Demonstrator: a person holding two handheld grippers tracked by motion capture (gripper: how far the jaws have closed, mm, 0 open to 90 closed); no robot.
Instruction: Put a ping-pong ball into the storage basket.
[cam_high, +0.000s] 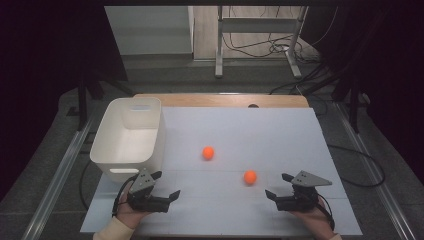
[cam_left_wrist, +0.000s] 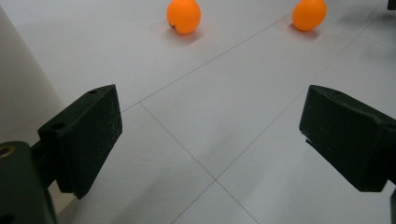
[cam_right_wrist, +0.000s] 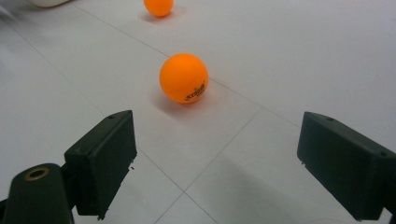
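The right gripper (cam_high: 280, 186) rests low over the white table (cam_high: 300, 145) in the person's right hand (cam_high: 315, 217), its two black jaws spread wide with nothing between them. That wide spread suits what lies ahead of it: the nearer orange ball (cam_high: 250, 177) sits just beyond the jaw tips, slightly to the gripper's left, and in the right gripper view the same ball (cam_right_wrist: 183, 78) stands centred ahead of the gap, resting on the table and touching neither jaw. The gripper seems lined up this way so that a short push forward would bring the ball between the jaws.

The left gripper (cam_high: 167, 185) is held in the left hand (cam_high: 131, 212) at the near left of the table, also wide open and empty. Farther out from it, ahead and well apart, lies the second orange ball (cam_high: 208, 152); in the left gripper view it (cam_left_wrist: 184, 17) shows near the top, with the nearer ball off to its right. Neither is yet within the jaws' reach.

Just beside the left gripper, on its left, stands the white bin (cam_high: 107, 150), upright, open at the top and apparently empty. It is likely set there as the place for the balls, close enough to the left gripper for a short carry. Judging by this layout, the work stands at its start: both balls lie loose on the table and nothing is grasped.
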